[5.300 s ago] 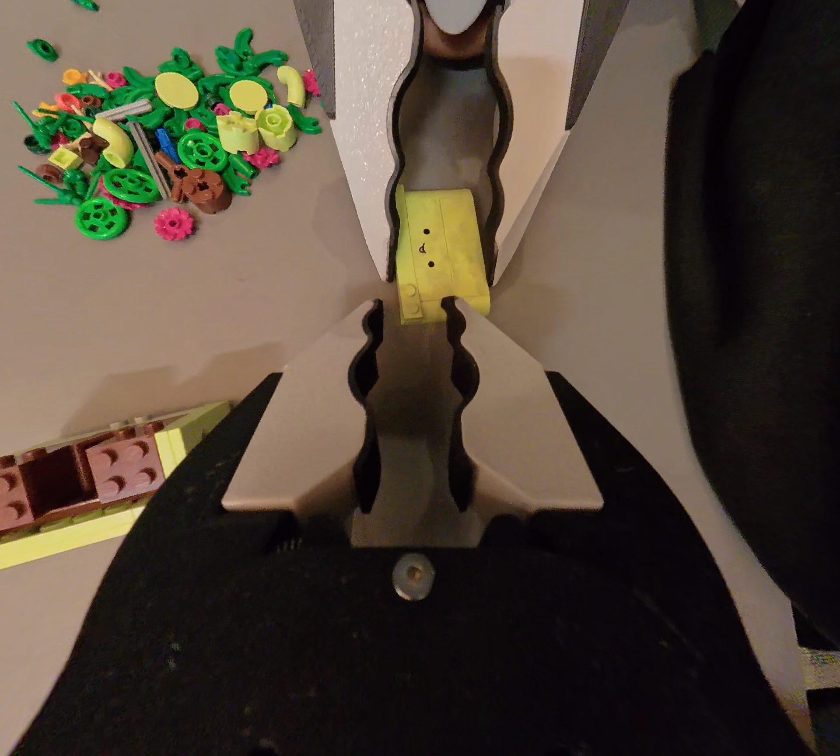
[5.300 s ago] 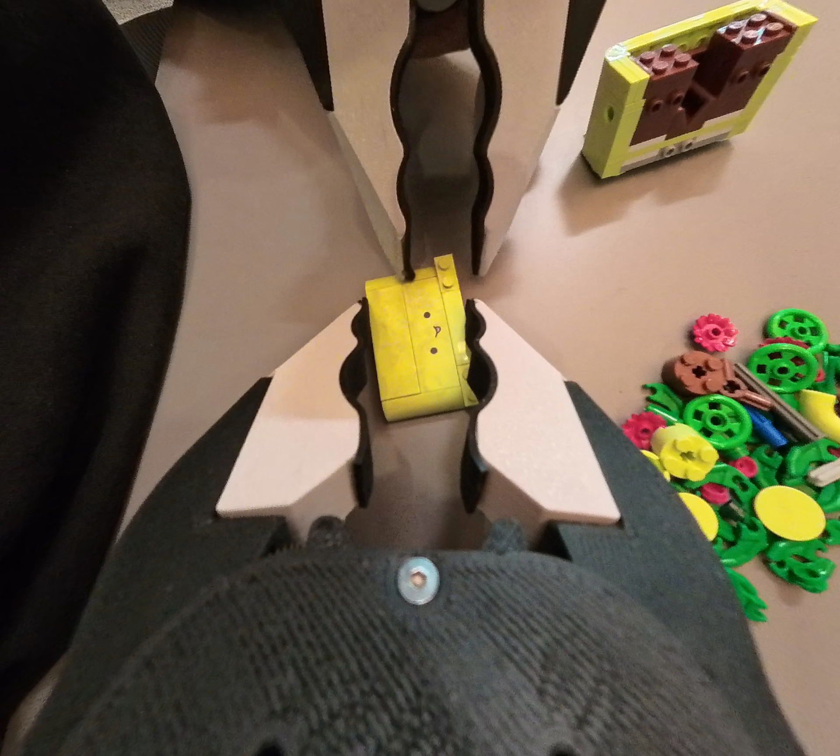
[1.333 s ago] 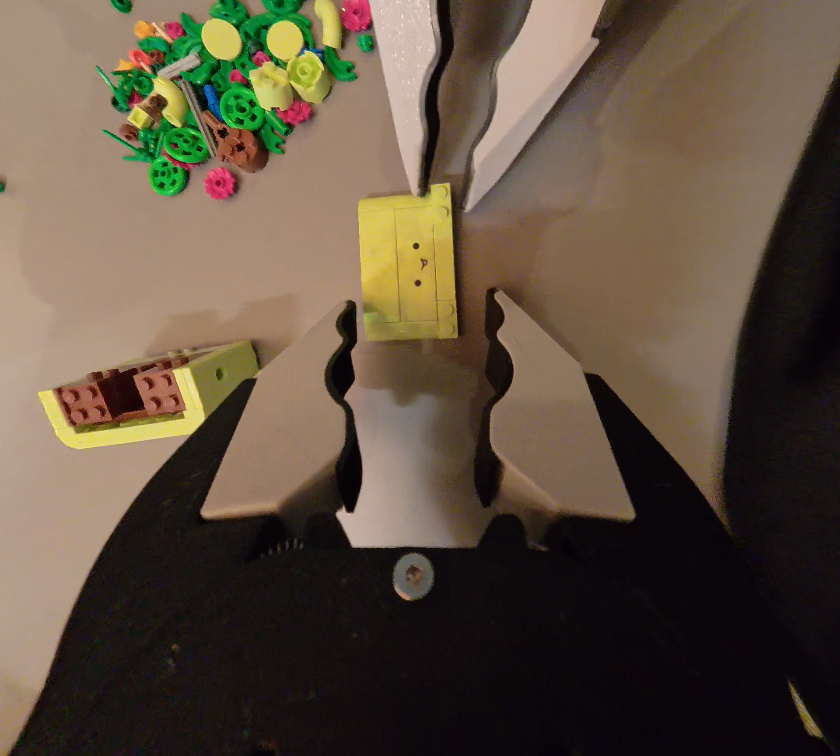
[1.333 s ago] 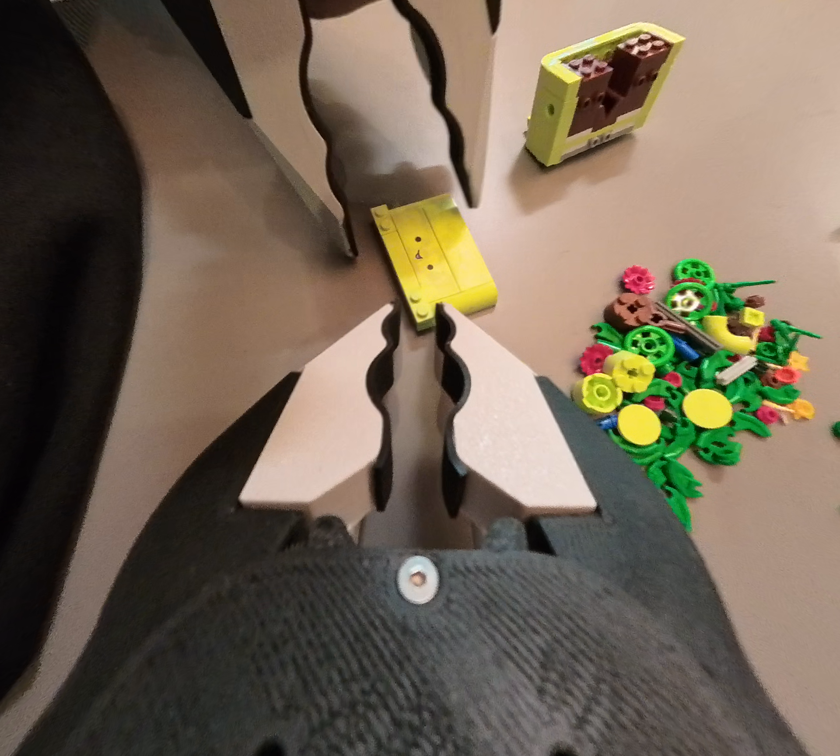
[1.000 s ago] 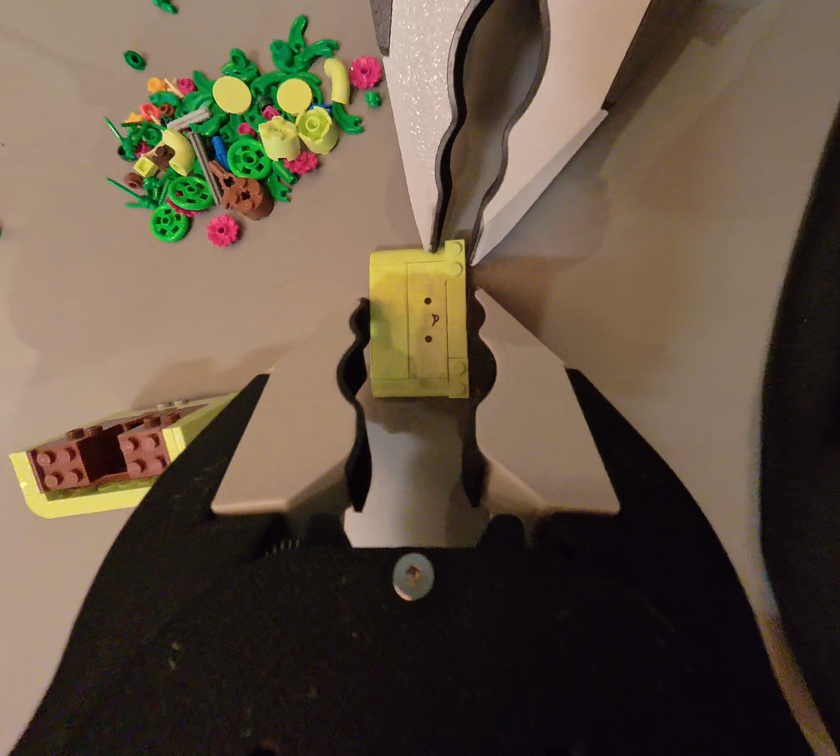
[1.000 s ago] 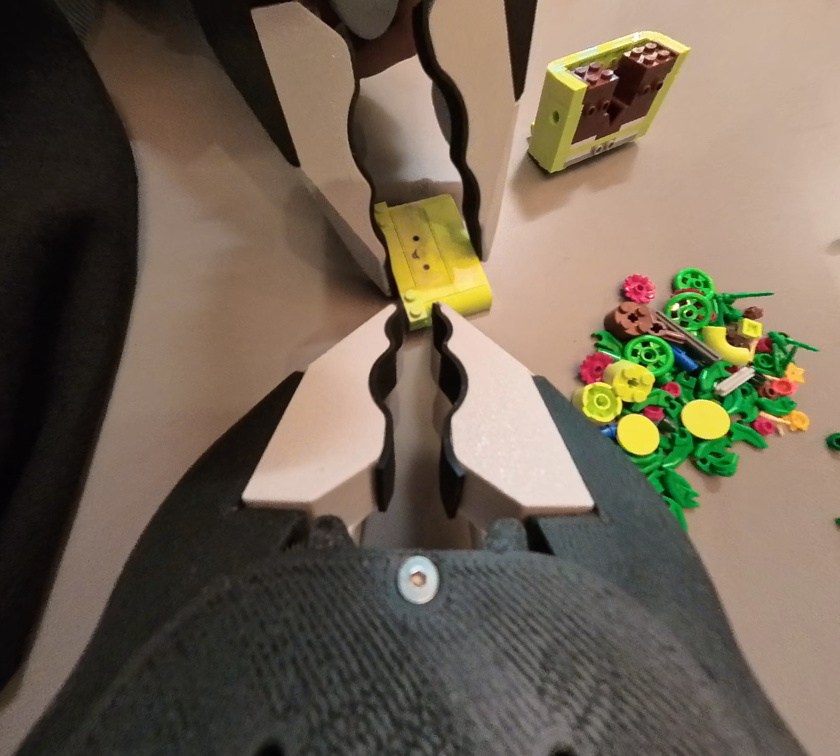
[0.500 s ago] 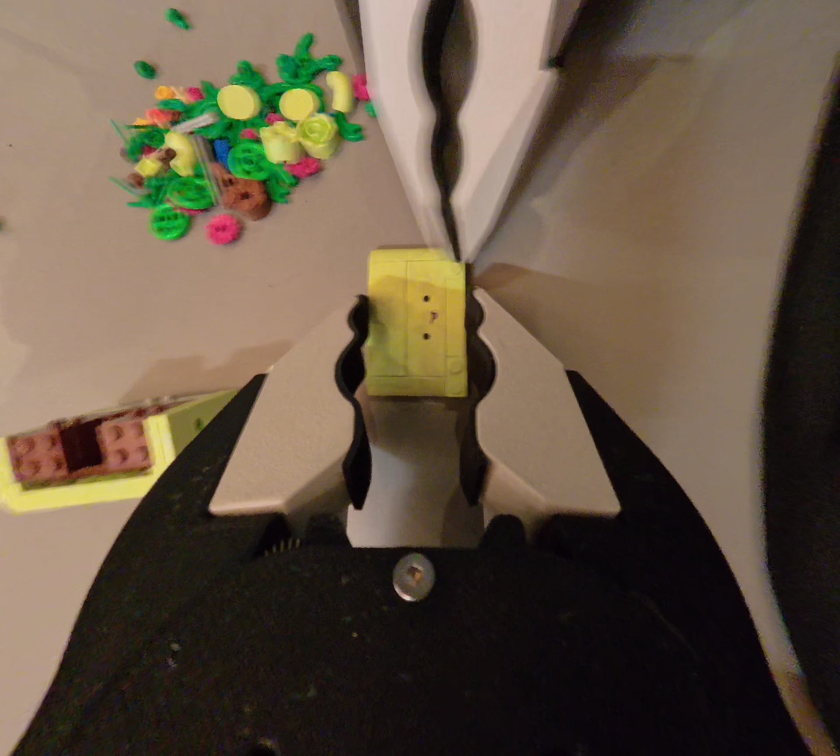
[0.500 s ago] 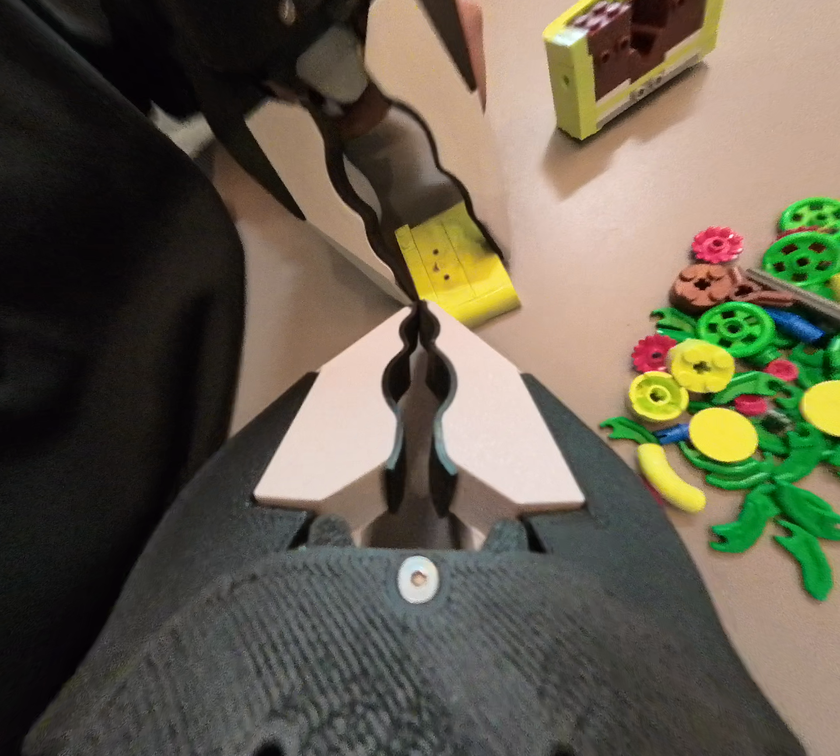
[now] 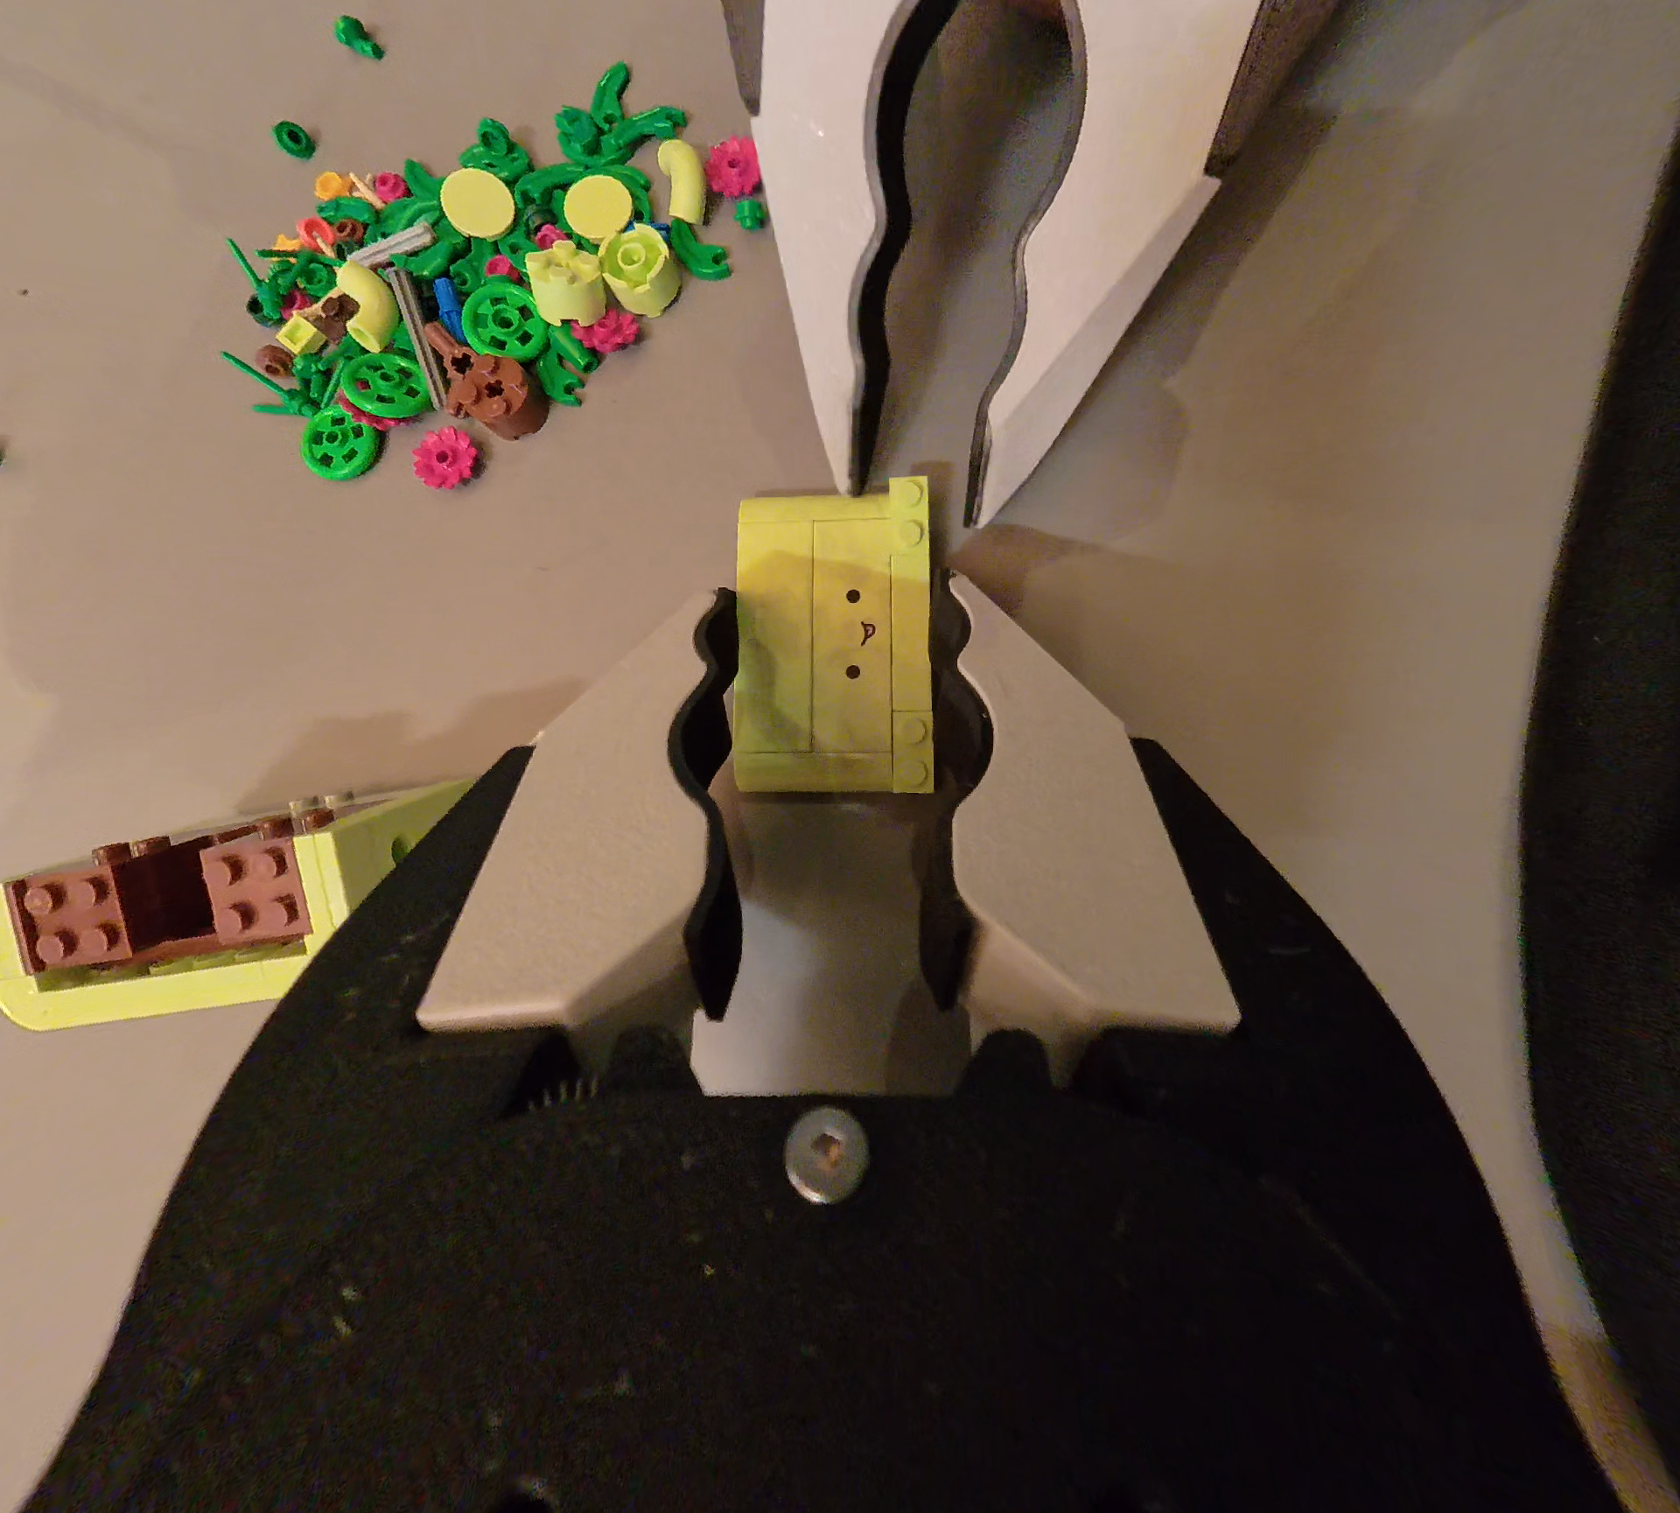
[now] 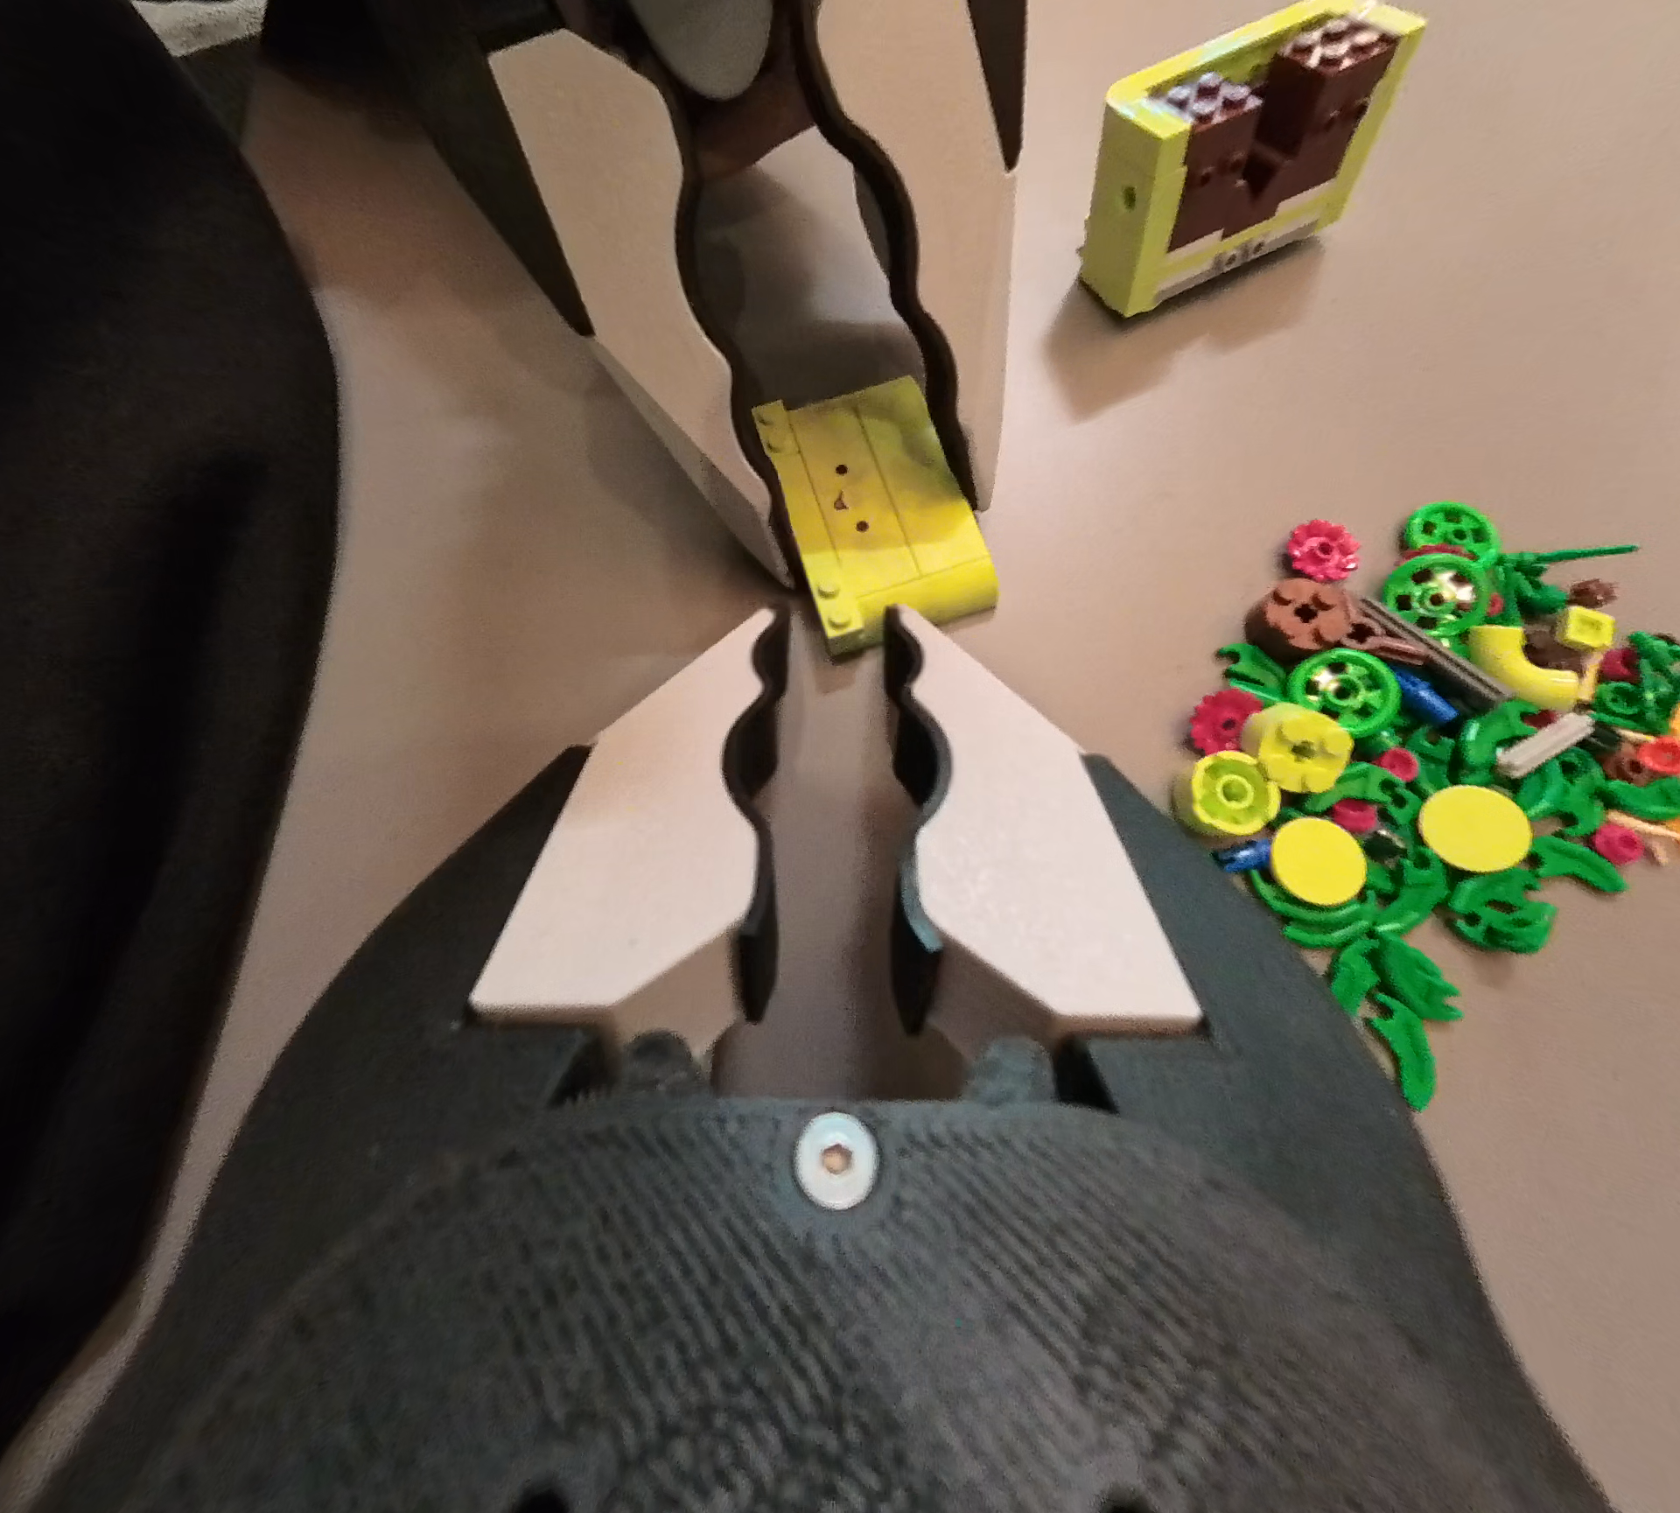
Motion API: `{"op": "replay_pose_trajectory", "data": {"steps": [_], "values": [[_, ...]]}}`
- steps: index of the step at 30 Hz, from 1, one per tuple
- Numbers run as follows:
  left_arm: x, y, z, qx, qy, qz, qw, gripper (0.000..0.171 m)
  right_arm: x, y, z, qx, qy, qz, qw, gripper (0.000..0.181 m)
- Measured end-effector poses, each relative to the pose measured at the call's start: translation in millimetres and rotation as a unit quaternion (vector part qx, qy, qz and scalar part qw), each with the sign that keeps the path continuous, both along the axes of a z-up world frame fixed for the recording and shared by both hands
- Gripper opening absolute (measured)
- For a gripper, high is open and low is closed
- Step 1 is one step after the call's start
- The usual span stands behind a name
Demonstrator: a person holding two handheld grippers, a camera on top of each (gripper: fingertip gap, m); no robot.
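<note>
- The left gripper (image 9: 836,606) is clamped on the yellow brick panel (image 9: 832,642), its 2 fingers pressing the panel's 2 long sides; the panel's long axis runs straight ahead along the fingers, its face with 2 dots turned up to the camera.
- In the right wrist view the panel (image 10: 873,510) tilts, its near end lower, just above the tan table (image 10: 1273,424).
- The right gripper (image 10: 832,619) faces the left one head-on, its fingers a narrow gap apart and holding nothing; its tips sit at the panel's far studded corner, contact unclear.
- Well off to the side lie a lime frame with brown bricks (image 10: 1245,160) and a heap of small green, yellow and pink pieces (image 10: 1436,742).
</note>
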State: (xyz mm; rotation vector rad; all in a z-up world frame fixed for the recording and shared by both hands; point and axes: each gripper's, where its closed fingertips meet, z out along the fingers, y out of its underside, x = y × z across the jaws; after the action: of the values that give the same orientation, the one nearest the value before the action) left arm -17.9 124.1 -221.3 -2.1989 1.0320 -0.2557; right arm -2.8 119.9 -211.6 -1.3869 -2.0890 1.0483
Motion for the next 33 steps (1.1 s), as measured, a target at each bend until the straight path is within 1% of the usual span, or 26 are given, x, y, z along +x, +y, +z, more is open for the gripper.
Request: {"op": "replay_pose_trajectory", "data": {"steps": [1,2,7,9,11,14,15,17,22,25,30,31,33], "values": [[0,0,0,0.000,-0.001,0.001,1.000,0.041,-1,0,2,0.001,0.006,0.000,1.000,0.009],[0,0,0,0.000,-0.003,0.003,1.000,0.041,-1,0,3,0.004,0.011,-0.002,1.000,0.006],[0,0,0,-0.003,-0.002,0.007,1.000,0.041,-2,-1,4,0.001,0.013,-0.005,1.000,0.002],[-2,1,0,0.001,-0.003,0.010,1.000,0.041,-1,-3,9,-0.031,0.012,-0.004,0.999,0.000],[-3,1,-1,0.007,-0.012,0.008,1.000,0.042,-2,-4,19,-0.071,0.029,-0.008,0.997,0.000],[-3,0,-1,0.005,-0.013,0.007,1.000,0.042,-2,10,13,-0.020,0.033,-0.027,0.999,0.000],[-3,0,0,0.005,-0.013,0.007,1.000,0.042,-1,10,13,-0.009,0.036,-0.023,0.999,0.002],[-3,0,0,0.003,-0.015,0.008,1.000,0.042,0,9,8,0.003,0.028,-0.017,0.999,0.013],[-3,0,0,0.001,-0.012,0.011,1.000,0.042,3,-2,3,-0.008,0.005,0.000,1.000,0.027],[-3,0,0,0.001,-0.017,0.014,1.000,0.042,5,-3,0,-0.004,-0.006,-0.007,1.000,0.030],[-3,1,0,0.003,-0.016,0.019,1.000,0.042,11,-3,-6,0.019,-0.013,-0.026,0.999,0.028],[-3,1,0,0.003,-0.015,0.019,1.000,0.042,11,-4,-6,0.023,-0.012,-0.029,0.999,0.024],[-3,1,0,0.004,-0.013,0.021,1.000,0.042,12,-3,-6,0.039,-0.009,-0.030,0.999,0.009]]}}
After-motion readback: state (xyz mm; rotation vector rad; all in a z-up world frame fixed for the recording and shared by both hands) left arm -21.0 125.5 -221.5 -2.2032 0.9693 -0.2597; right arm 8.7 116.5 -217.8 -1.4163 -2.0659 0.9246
